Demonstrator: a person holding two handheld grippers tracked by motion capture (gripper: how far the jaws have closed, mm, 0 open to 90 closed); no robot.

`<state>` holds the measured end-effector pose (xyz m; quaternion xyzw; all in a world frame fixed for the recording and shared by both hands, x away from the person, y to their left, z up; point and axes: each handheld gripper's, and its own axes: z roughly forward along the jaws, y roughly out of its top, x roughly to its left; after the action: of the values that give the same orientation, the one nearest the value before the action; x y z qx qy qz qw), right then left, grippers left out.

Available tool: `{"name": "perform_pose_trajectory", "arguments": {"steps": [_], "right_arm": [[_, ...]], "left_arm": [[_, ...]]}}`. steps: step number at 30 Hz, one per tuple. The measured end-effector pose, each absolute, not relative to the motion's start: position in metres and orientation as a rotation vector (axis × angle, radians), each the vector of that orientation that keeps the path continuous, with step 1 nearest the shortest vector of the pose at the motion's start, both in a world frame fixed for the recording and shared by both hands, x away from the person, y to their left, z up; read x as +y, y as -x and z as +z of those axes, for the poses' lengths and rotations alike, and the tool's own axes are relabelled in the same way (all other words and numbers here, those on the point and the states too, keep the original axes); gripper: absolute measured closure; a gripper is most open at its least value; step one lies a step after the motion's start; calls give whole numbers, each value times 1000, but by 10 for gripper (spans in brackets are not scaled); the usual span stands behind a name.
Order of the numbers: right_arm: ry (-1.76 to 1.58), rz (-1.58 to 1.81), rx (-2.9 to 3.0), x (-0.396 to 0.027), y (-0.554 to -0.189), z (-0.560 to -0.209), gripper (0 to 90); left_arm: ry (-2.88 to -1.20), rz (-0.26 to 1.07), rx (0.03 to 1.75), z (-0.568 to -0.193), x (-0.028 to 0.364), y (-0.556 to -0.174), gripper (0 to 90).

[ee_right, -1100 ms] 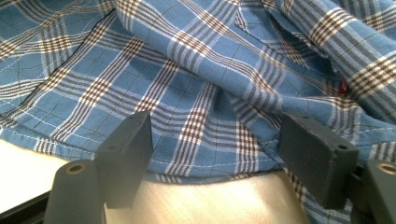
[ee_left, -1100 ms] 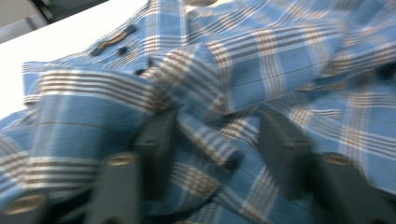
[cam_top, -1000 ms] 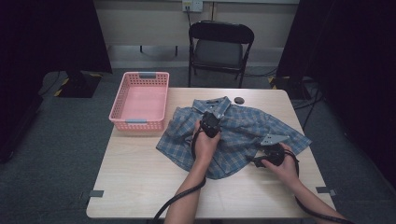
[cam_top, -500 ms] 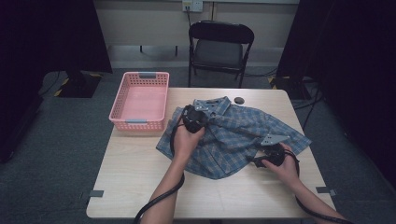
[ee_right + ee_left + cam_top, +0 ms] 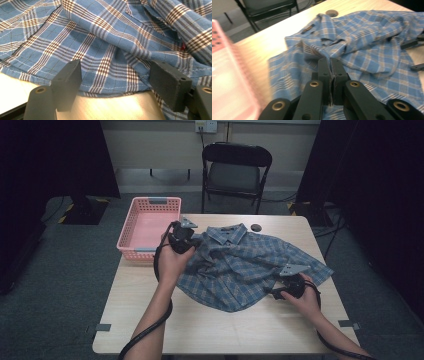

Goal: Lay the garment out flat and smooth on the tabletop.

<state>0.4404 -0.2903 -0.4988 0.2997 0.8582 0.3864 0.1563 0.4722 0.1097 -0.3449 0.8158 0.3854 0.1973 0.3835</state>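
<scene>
At frame centre-left, the left gripper (image 5: 192,241) has pinched and lifted the plaid shirt (image 5: 250,265) toward the basket (image 5: 131,227); the right gripper (image 5: 278,292) waits, jaws wide.

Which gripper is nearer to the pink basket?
Left. The left gripper, shut on the shirt, is beside the pink basket; the right gripper is at the shirt's far hem.

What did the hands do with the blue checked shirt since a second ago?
The left gripper closed its fingers on a fold of the shirt and carried it up and toward the pink basket, dragging the cloth along. The right gripper stayed open at the shirt's near edge. The basket, the table and the chair stayed put.
</scene>
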Motion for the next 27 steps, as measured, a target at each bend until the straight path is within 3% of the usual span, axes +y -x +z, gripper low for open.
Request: {"name": "perform_pose_trajectory", "arguments": {"steps": [27], "right_arm": [[-854, 1107, 2460, -291, -441, -499, 256]], "left_arm": [[-2002, 653, 1152, -313, 206, -478, 881]]}}
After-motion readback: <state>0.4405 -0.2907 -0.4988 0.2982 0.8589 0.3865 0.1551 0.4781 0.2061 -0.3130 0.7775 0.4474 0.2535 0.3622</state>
